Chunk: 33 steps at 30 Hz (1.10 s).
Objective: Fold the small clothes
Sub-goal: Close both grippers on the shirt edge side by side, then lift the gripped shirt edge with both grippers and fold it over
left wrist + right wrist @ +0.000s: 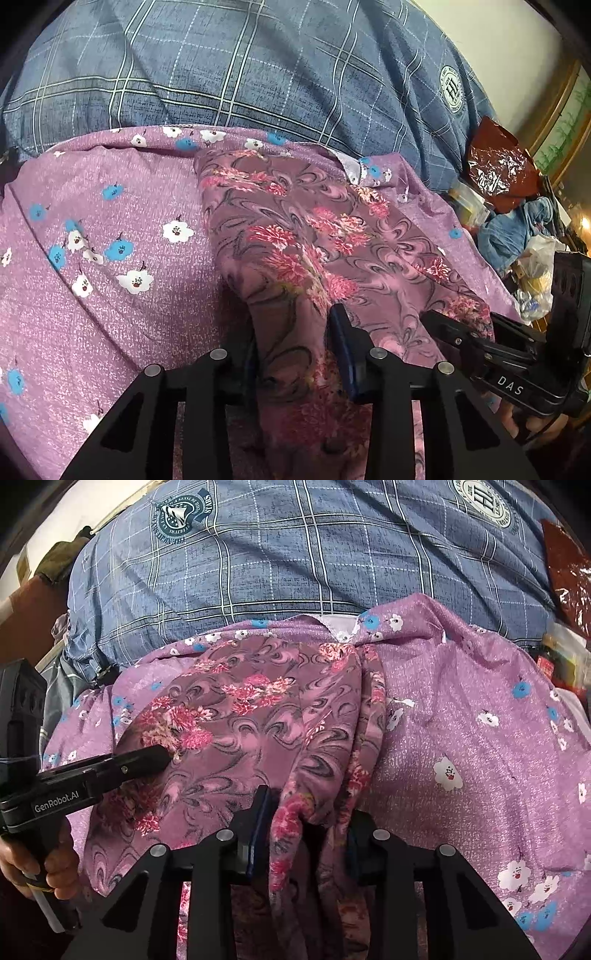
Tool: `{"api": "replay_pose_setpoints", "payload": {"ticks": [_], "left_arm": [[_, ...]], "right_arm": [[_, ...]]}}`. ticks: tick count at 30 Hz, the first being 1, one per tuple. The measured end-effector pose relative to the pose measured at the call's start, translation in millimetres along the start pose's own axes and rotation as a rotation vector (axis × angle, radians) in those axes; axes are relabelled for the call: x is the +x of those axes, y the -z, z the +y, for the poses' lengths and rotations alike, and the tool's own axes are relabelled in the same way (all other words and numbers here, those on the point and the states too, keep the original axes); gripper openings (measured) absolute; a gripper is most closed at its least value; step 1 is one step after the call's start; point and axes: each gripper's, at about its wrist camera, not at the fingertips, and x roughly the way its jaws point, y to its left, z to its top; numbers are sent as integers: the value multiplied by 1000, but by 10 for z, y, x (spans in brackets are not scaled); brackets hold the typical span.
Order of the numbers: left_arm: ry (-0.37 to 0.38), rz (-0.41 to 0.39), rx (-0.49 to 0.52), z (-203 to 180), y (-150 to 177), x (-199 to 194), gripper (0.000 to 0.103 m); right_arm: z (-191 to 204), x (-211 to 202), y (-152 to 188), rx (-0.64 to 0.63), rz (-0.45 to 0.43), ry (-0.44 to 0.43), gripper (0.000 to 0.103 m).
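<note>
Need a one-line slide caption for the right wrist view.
Right gripper pinches a fold of the pink swirl-print garment over lilac floral cloth; the left gripper grips its far edge.

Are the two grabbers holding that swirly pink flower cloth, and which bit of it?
Yes. The left gripper and right gripper each pinch a bunched fold at the near edge of the swirly cloth.

Blue plaid shirt (258, 66), round crests; black tongs (291, 354)
</note>
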Motion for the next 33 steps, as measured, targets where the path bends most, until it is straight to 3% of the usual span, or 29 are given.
{"api": "replay_pose_setpoints", "payload": {"ticks": [10, 13, 18, 22, 27, 33], "left_arm": [[-8, -4, 7, -25, -6, -33, 31], [-14, 14, -6, -19, -9, 39, 49], [-13, 22, -31, -23, -30, 131, 50], [-1, 8, -59, 16, -54, 141, 41], [-7, -24, -22, -18, -33, 83, 25], [-17, -60, 26, -115, -6, -46, 23]], "right_arm": [[51, -11, 9, -19, -15, 31, 30], [39, 19, 12, -9, -17, 26, 31], [-40, 108, 3, 33, -27, -19, 45], [-157, 151, -5, 98, -23, -87, 46], [-116, 113, 0, 88, -52, -65, 30], [-79, 19, 4, 73, -92, -44, 22]]}}
